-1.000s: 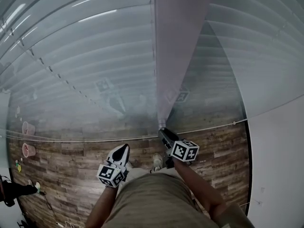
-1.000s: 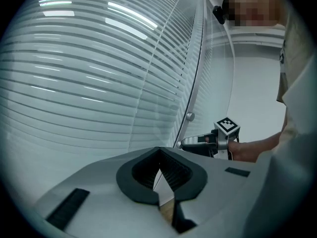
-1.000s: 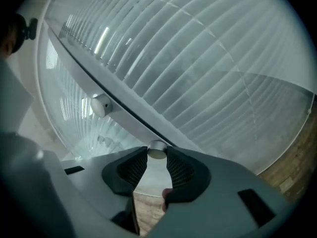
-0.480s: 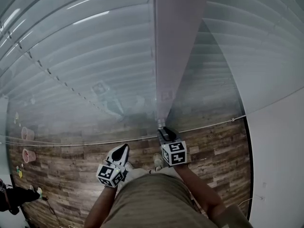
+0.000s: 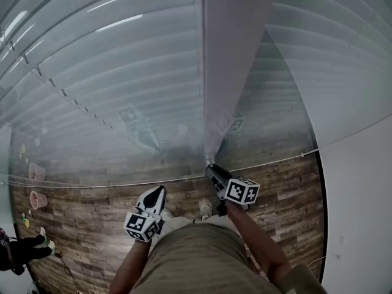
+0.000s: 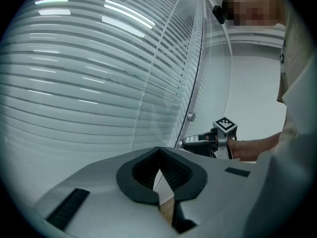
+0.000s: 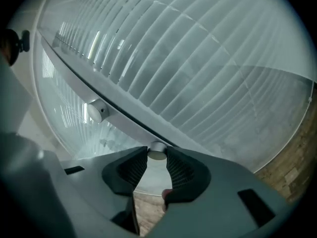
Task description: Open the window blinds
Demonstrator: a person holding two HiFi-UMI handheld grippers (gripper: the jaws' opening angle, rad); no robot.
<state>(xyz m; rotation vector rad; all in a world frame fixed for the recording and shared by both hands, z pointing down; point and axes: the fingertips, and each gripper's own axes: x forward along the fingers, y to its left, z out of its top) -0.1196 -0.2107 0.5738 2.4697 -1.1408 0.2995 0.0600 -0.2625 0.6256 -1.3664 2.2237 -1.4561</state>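
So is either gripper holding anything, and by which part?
The right gripper pinches the round silver knob by its sides, at the jaw tips, though its jaws have just eased open slightly. The left gripper is shut on nothing.

The person wears a khaki short-sleeved shirt and a pale shoe shows below it. The left gripper and right gripper are smooth pale-grey shells that taper to black ribbed pads. Each carries a white cube printed with black square markers. The right gripper's jaws have just opened a little, with a small silver knob between them.
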